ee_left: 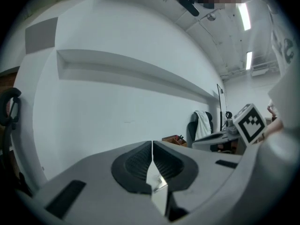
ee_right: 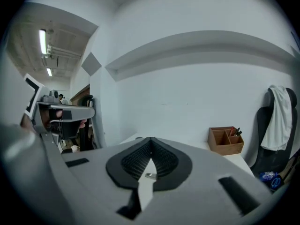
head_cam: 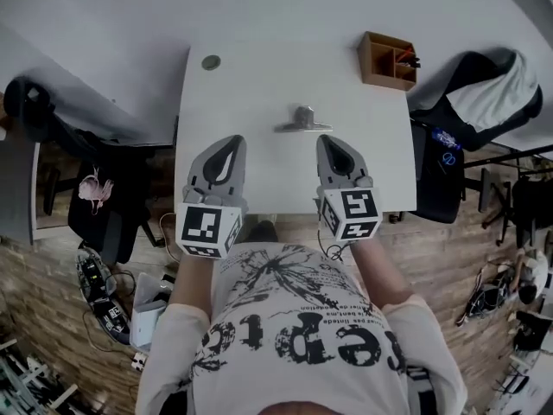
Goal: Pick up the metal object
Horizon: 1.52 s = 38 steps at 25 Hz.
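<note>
The metal object (head_cam: pixel 302 120), a grey clip-like piece with a raised middle, lies on the white table (head_cam: pixel 259 85) near its centre. Both grippers hover over the table's near edge, short of the object. The left gripper (head_cam: pixel 232 143) is to its lower left and the right gripper (head_cam: pixel 329 142) just below it to the right. Each has its jaws together with nothing between them. In the right gripper view the ribbed pads (ee_right: pixel 140 161) meet, and a small glint of metal (ee_right: pixel 150 176) shows through the slit below them. The left gripper (ee_left: pixel 152 146) looks the same.
A wooden desk organizer (head_cam: pixel 389 60) holding pens stands at the table's far right corner. A small round disc (head_cam: pixel 211 62) lies at the far left. A black chair draped with a white cloth (head_cam: pixel 484 98) stands to the right, and another chair (head_cam: pixel 104 197) to the left.
</note>
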Available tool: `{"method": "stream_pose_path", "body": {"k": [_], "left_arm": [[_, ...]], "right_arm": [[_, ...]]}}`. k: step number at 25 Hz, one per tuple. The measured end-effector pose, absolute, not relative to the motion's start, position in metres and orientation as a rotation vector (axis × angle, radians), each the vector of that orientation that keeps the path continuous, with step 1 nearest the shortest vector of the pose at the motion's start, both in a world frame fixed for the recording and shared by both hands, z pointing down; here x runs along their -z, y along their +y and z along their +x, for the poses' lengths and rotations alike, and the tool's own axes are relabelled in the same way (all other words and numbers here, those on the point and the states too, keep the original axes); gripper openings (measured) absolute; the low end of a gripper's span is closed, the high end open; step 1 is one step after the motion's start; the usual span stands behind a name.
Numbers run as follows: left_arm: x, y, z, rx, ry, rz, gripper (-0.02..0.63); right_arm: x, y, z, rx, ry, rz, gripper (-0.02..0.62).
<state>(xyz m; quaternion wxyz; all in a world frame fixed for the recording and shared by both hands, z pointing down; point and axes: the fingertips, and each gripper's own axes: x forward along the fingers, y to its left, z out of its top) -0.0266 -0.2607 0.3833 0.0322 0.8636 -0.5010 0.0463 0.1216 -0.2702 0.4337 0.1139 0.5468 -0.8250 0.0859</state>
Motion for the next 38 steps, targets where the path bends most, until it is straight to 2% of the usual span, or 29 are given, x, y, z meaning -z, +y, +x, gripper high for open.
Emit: {"method": "stream_pose_path", "body": {"k": [11, 12, 14, 23, 33, 38], "left_arm": [[-0.423, -0.358, -0.043, -0.159, -1.468, 2.640, 0.011], [-0.425, -0.364, -0.046, -0.161, -1.466, 2.636, 0.011], [-0.432, -0.374, -0.050, -0.168, -1.463, 2.626, 0.011], [-0.468, -0.412, -0.064, -0.167, -1.462, 2.551, 0.011], [-0.493, -0.438, -0.074, -0.199, -1.471, 2.511, 0.011], [-0.505, -0.440, -0.070, -0.198, -1.449, 2.488, 0.011]], "right_arm": [[-0.534, -0.365, 0.120, -0.443, -2.188, 1.565, -0.006], [-0.545, -0.369, 0.120, -0.470, -2.167, 1.559, 0.010], [-0.566, -0.377, 0.120, -0.533, -2.129, 1.534, 0.119], [-0.653, -0.411, 0.130, -0.814, -1.932, 1.486, 0.265], [-0.692, -0.426, 0.129, -0.870, -1.768, 1.419, 0.298], [-0.701, -0.426, 0.129, -0.885, -1.721, 1.364, 0.291]]}}
